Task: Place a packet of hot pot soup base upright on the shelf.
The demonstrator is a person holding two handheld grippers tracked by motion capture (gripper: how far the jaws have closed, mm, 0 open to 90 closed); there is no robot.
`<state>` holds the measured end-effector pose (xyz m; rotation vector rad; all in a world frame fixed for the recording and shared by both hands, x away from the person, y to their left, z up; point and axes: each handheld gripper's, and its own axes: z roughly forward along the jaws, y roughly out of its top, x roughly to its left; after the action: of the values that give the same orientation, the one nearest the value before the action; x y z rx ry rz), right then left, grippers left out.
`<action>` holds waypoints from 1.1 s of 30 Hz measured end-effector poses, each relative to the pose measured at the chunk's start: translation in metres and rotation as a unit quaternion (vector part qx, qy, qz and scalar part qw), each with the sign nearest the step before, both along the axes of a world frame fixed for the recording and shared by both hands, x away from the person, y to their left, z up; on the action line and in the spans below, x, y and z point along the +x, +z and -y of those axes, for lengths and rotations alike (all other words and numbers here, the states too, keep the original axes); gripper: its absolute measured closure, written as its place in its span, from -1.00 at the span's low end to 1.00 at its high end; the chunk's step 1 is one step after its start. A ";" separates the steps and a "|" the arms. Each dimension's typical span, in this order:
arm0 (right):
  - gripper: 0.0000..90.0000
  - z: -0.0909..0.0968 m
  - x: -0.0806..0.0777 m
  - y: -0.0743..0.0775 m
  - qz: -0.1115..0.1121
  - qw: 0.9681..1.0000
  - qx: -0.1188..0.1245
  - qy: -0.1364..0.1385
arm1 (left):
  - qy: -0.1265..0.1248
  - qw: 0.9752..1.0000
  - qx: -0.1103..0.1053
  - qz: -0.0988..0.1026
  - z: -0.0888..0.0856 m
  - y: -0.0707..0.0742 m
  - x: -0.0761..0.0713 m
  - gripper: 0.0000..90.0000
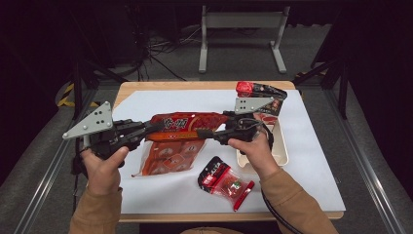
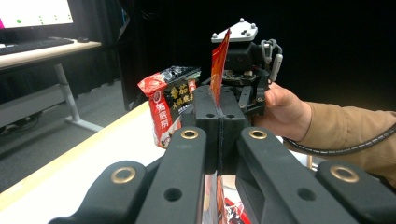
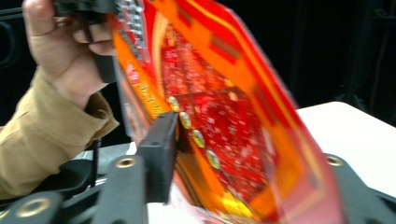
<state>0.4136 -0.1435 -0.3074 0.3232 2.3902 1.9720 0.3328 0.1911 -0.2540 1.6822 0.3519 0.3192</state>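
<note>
L gripper [image 1: 148,130] clamps the big red-orange plastic snack bag [image 1: 181,126] taut (to tear?); R gripper [image 1: 207,134] half-open astride its right end.

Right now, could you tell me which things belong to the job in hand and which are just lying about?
In hand: large red packet, left gripper, right gripper.
Lying about: small red sachet, dark red packet, beige tray.

The white table sheet [image 1: 311,161] is brightly lit from above; everything beyond it is left dark. The red packet [image 3: 224,116] nearest the right gripper's camera is blurred.
</note>
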 end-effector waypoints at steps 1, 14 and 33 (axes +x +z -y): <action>0.30 -0.001 -0.001 0.000 0.005 1.000 -0.002 0.008 | 0.001 1.000 -0.001 0.001 0.000 0.000 0.000 1.00; 0.99 -0.002 -0.010 0.012 0.043 0.998 -0.009 0.051 | 0.008 1.000 -0.013 -0.001 -0.007 -0.002 0.004 1.00; 1.00 0.005 -0.017 0.035 0.047 0.998 -0.010 0.044 | 0.025 1.000 -0.017 -0.005 -0.010 -0.007 0.011 0.79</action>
<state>0.3966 -0.1490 -0.2723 0.1238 2.4031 1.9513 0.3434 0.2014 -0.2606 1.6444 0.4046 0.3398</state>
